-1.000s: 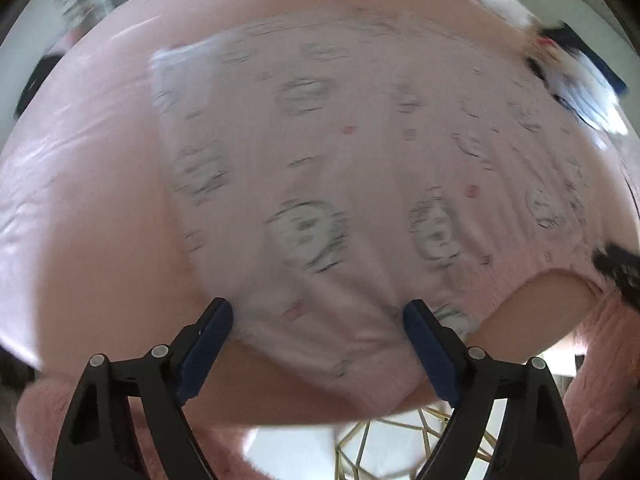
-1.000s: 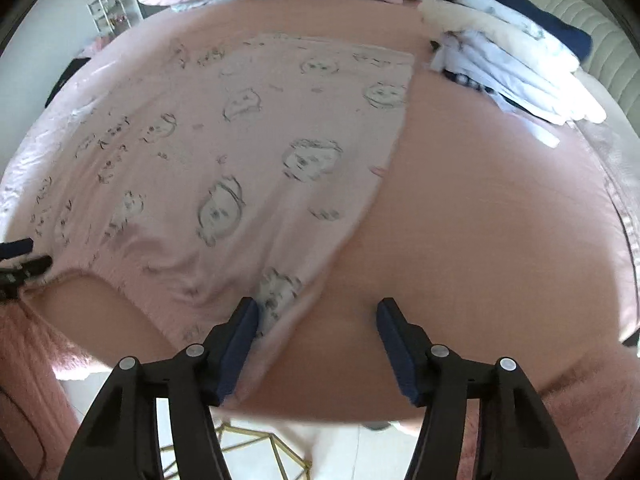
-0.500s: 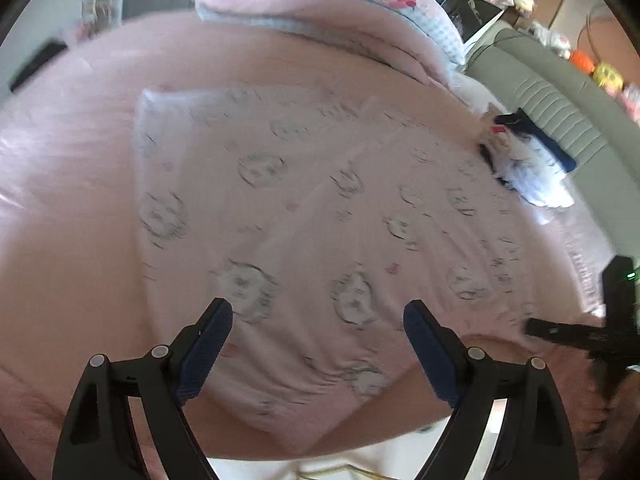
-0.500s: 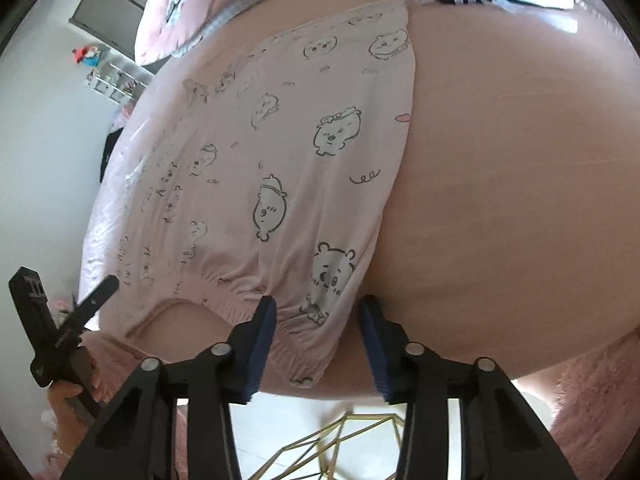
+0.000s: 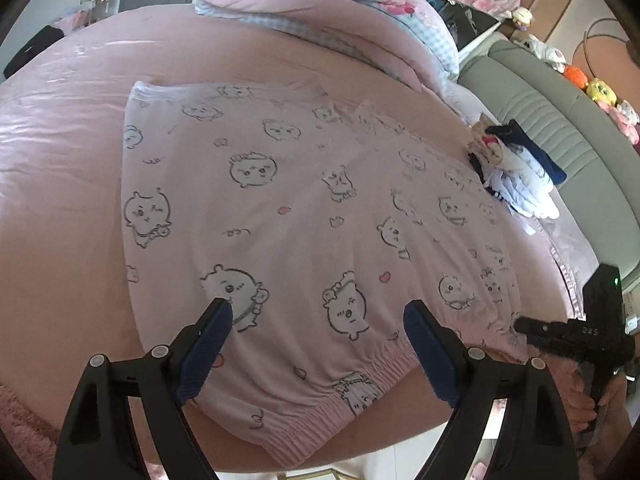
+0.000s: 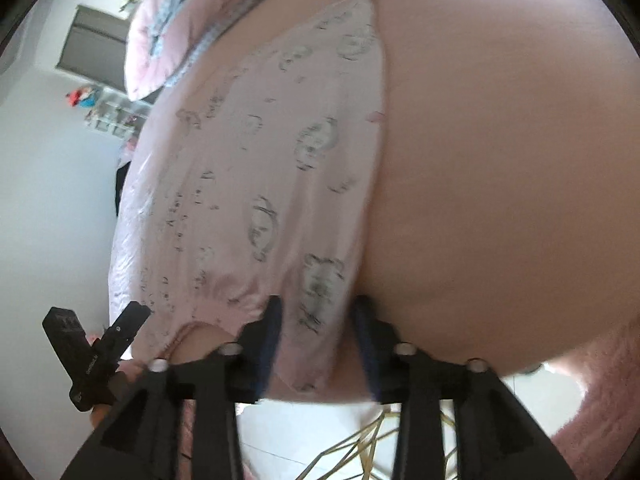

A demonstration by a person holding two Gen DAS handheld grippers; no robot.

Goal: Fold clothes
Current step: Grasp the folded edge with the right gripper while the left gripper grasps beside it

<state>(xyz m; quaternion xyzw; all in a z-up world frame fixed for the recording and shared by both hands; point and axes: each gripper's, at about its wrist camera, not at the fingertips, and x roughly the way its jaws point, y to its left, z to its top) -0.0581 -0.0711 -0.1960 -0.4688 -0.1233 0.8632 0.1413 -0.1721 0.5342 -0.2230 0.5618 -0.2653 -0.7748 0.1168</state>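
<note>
Since a second ago my right gripper closed in around the pajama pants' cuff, fingers now reopening, while my left gripper hovers wide, holding nothing, over the waistband on the bed.

Pyjama pants flat on bed — clothes stack right

A folded pink quilt lies at the far end of the bed; plush toys line the grey headboard beside it.
</note>
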